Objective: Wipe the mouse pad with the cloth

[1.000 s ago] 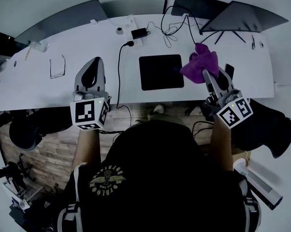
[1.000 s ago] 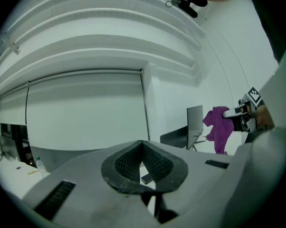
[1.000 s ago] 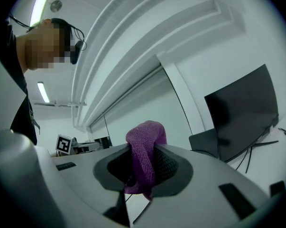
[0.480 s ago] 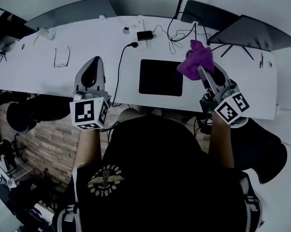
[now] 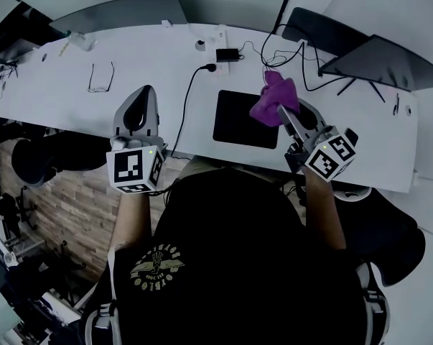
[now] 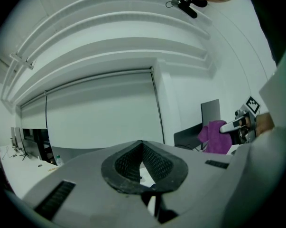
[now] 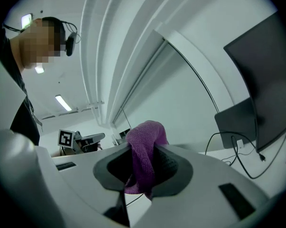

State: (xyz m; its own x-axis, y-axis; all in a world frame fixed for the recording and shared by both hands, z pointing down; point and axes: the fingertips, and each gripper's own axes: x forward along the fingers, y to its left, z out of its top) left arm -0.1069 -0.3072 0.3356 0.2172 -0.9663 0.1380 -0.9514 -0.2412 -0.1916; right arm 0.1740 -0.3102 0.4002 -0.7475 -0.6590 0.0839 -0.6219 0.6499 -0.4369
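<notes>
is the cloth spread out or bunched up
Bunched up: the cloth hangs as a crumpled wad pinched in the right hand-held gripper, not laid flat.

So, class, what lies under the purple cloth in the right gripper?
The cloth, clamped in the right gripper, overlaps the right edge of the black mouse pad and the white desk. That corner of pad is covered; contact cannot be told.

Long white curved desk [image 5: 72, 99] spans room. Brown wood-plank floor [image 5: 65, 207] below its near edge. Dark grey curved panel [image 5: 123, 13] beyond far edge. Black padded chair [image 5: 40, 160] at left, under desk. Plain white wall [image 6: 190, 94]; wide pale roller blind [image 6: 100, 113]. White ribbed ceiling [image 6: 109, 27], bright strip light [image 7: 63, 102].
</notes>
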